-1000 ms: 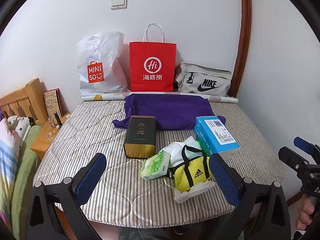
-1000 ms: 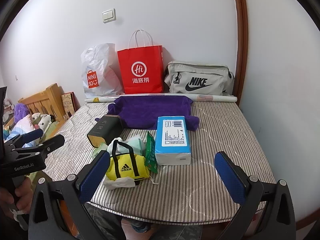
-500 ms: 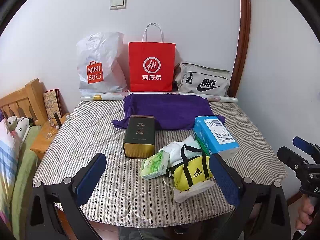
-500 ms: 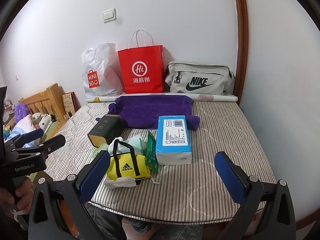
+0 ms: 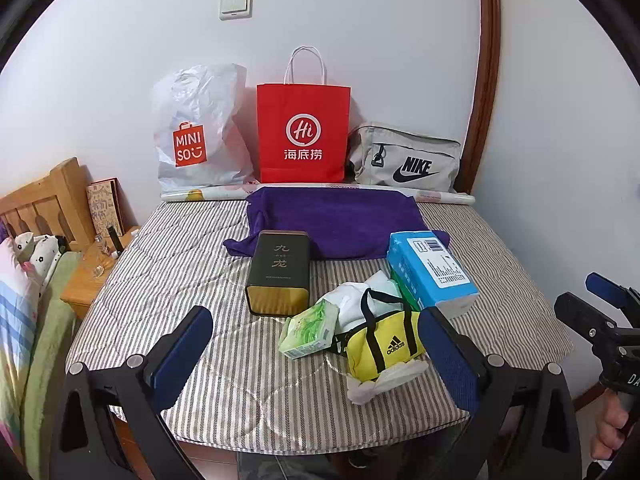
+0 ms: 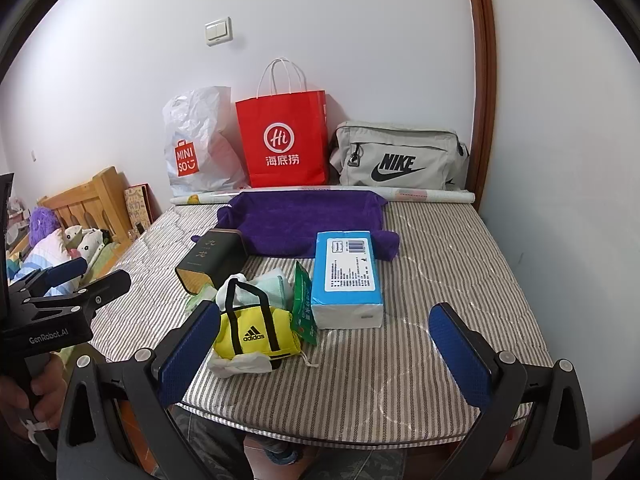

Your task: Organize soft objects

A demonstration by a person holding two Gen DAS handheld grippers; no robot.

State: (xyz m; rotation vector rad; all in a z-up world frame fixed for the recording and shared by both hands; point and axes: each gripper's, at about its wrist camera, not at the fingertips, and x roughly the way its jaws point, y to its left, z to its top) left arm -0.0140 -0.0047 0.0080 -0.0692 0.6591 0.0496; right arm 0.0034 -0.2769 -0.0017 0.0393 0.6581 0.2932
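Note:
On the striped mattress [image 5: 180,264] lies a small pile: a yellow Adidas pouch [image 5: 384,346] [image 6: 256,334], a green tissue pack [image 5: 310,330], white cloths [image 5: 352,306], a blue tissue box [image 5: 432,270] [image 6: 346,276] and a dark tin [image 5: 279,272] [image 6: 212,258]. A purple towel [image 5: 336,220] [image 6: 304,220] lies spread behind them. My left gripper [image 5: 316,354] hovers open over the near edge, short of the pile. Open too, my right gripper [image 6: 324,350] hangs above the front edge, right of the pouch. Neither holds anything.
Against the back wall stand a white Miniso bag [image 5: 200,132], a red paper bag [image 5: 303,136] and a grey Nike bag [image 5: 408,158], with a rolled sheet [image 5: 208,194] in front. A wooden headboard [image 5: 40,204] and nightstand [image 5: 92,280] sit left.
Both grippers have barely shifted; the objects on the mattress lie as before.

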